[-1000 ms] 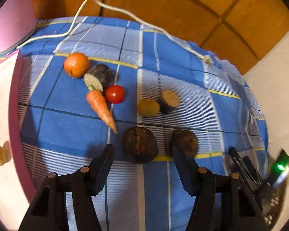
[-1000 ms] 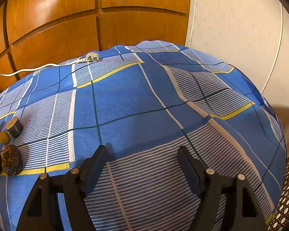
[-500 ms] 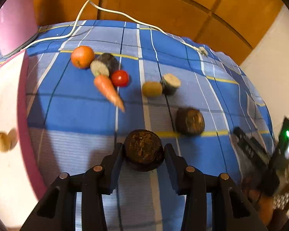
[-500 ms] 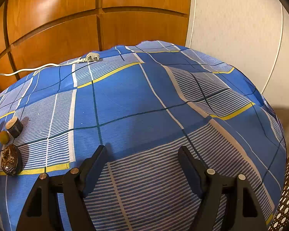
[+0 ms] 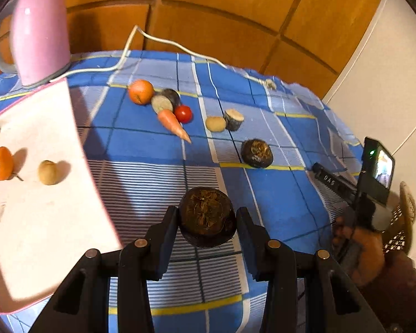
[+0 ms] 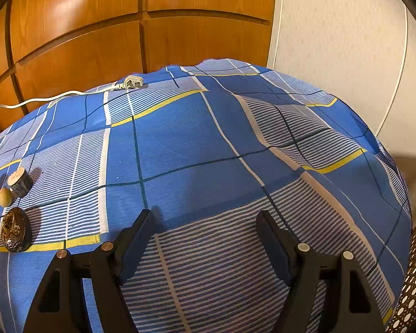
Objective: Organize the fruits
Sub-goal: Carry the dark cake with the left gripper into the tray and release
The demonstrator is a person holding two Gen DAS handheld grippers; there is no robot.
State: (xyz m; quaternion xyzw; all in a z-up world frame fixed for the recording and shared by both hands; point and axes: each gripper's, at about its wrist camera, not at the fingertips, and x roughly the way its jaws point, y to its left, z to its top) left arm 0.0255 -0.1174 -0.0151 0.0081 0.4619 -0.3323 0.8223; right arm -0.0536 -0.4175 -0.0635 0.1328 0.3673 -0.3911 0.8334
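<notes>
Left gripper (image 5: 207,222) pinches dark round fruit (image 5: 205,216) by its sides, lifted over blue cloth (image 5: 158,183) near white tray (image 5: 41,222). Right gripper (image 6: 205,238) wide apart, holds nothing. Fruit looks hard, rough, light — good to squeeze at middle. Tray edge close; lots of bare room on it.

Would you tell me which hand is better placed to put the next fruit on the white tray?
Left. Its gripper is already clamped on the dark round fruit, and the white tray lies right beside it. The right gripper is open over bare cloth, far from the tray.
</notes>
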